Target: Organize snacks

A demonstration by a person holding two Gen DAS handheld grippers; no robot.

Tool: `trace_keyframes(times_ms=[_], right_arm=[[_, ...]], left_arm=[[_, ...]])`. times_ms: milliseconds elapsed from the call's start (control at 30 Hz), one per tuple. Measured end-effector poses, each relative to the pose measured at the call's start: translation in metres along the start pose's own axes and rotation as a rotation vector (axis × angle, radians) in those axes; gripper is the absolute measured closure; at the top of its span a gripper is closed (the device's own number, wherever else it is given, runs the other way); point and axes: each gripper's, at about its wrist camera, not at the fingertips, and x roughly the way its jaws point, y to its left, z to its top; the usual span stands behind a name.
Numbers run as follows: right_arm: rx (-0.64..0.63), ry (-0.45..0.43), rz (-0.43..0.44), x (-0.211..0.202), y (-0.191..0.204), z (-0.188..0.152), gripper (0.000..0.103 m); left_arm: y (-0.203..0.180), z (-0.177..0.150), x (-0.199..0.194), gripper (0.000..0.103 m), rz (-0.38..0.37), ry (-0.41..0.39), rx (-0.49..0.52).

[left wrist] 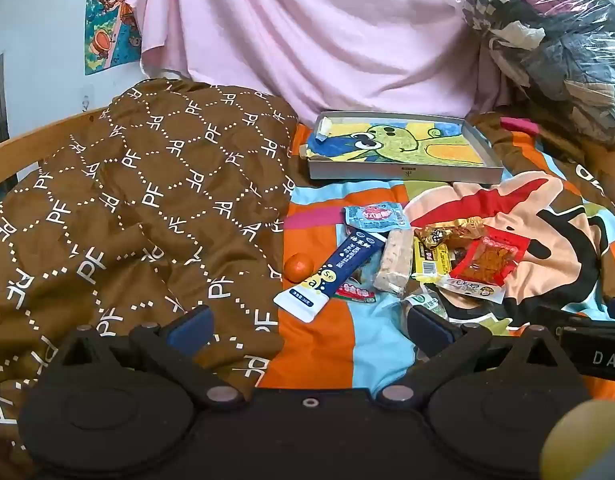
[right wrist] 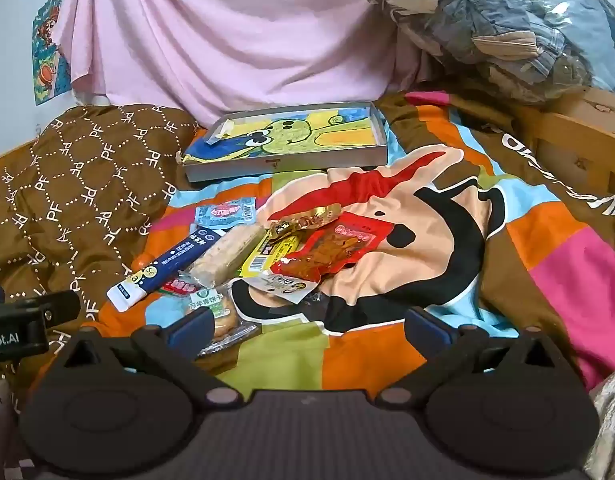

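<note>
— Looking along the left gripper [left wrist: 307, 322], what do you get?

— Its two blue-padded fingers [left wrist: 189, 326] stand wide apart with nothing between them, only bedspread [left wrist: 319, 344]. The snack pile lies ahead of it and a little to the right, on the bed. Nearest is the blue stick sachet [left wrist: 333, 272], its white end pointing toward the gap between the fingers but well short of it. Just left of the sachet sits a small orange [left wrist: 297, 267], near the edge of the brown quilt [left wrist: 127, 200].

— And the rest of the pile?

— A pale nougat bar [left wrist: 393, 262] lies touching the sachet's right side, a light-blue packet [left wrist: 373, 218] beyond them, then a yellow packet [left wrist: 429, 264], a gold wrapper [left wrist: 447, 232] and a red spicy-strip packet [left wrist: 487, 266] overlapping each other.

— Where is the right gripper [right wrist: 307, 324]?

— Also spread wide, gripping nothing. The pile is ahead and to its left; a clear-wrapped biscuit pack [right wrist: 223, 316] lies right against the inner side of its left finger [right wrist: 191, 328], whether touching I cannot tell.

— Anything to put the snacks into?

— A shallow grey box [left wrist: 403, 174] lined with a green cartoon drawing stands beyond the pile, in front of the pink sheet [left wrist: 307, 40], apart from every snack.
</note>
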Motion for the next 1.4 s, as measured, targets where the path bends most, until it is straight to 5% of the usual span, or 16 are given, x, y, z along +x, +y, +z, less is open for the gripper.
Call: trace_keyframes(times_ms=[1400], right_arm=[[0.002, 0.001, -0.008, 0.0, -0.0009, 0.0001, 0.0]], left_arm=[[-0.0013, -0.0057, 0.004, 0.001, 0.01, 0.028, 0.007]])
